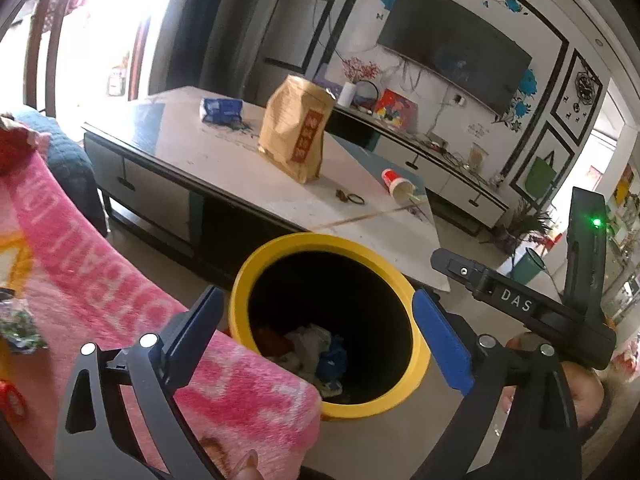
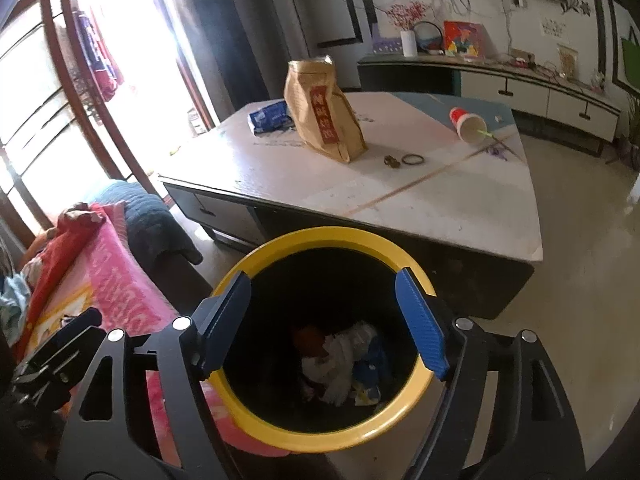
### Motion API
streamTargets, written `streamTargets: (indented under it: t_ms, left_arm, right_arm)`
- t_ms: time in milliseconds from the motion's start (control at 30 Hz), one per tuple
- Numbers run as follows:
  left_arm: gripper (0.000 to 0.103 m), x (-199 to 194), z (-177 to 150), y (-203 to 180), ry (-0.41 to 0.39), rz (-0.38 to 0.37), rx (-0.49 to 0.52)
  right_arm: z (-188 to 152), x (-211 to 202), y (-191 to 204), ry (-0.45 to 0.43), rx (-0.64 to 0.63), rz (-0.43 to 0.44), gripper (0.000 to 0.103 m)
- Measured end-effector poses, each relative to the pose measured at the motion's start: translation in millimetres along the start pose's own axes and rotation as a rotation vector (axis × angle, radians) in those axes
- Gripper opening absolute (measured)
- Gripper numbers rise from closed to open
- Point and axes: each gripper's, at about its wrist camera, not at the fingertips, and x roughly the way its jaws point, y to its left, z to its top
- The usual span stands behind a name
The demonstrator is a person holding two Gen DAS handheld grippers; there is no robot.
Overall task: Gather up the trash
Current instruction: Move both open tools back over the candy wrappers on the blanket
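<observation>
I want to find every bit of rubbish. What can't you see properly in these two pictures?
- Bottom of the yellow bin: dark in both views; crumpled trash shows, but not what each piece is.
- Inside the brown paper bag: hidden by its own walls in both views.
- Small dark bits beside the ring on the table: too small to name.
- Things on the pink blanket: cut off by the left view's edge.

Bin [image 2: 256, 416] contents: crumpled scraps [image 2: 344, 360] below the open jaws, kinds unreadable in shadow. Brown bag [image 2: 324, 120] ahead: label characters too small. Pink blanket [image 1: 120, 300]: lettering cut off.
</observation>
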Motion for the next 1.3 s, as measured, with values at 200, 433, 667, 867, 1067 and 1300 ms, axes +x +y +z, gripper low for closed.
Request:
streamTargets:
  t_ms: [200, 433, 667, 867, 1067, 1300]
  left_arm:
    - [0.094, -22.5, 1.4, 9.2, -0.048, 0.057, 0.004]
    - [0.094, -49.7, 1.0, 28.4, -0.098, 0.127, -0.030]
    - [0.094, -81.5, -1.5, 48.8, -0.150, 0.196, -0.067]
    - [0.094, -101.9, -4.5, 67.1, -0.181, 0.231, -0.112]
    - [0.094, -119.4, -8.0, 84.7, -0.208, 0.265, -0.154]
    - [0.094, -135.8, -14.6, 106.4, -0.229, 0.307, -0.205]
  right_arm:
    - [-0.3, -8.1, 13.9, -0.025, -0.032, 0.030, 0.070]
    - [-4.6, -17.4, 42.3, -0.036, -0.078, 0.110, 0.071]
    - [-10.1, -22.5, 66.6, -0.035, -0.120, 0.168, 0.072]
    - [-17.5, -27.0, 84.9, -0.031, -0.156, 0.203, 0.072]
    - [-25.9, -29.6, 100.7, -0.022, -0.193, 0.233, 0.072]
    - [-37.6, -30.1, 118.9, -0.004, -0.227, 0.263, 0.072]
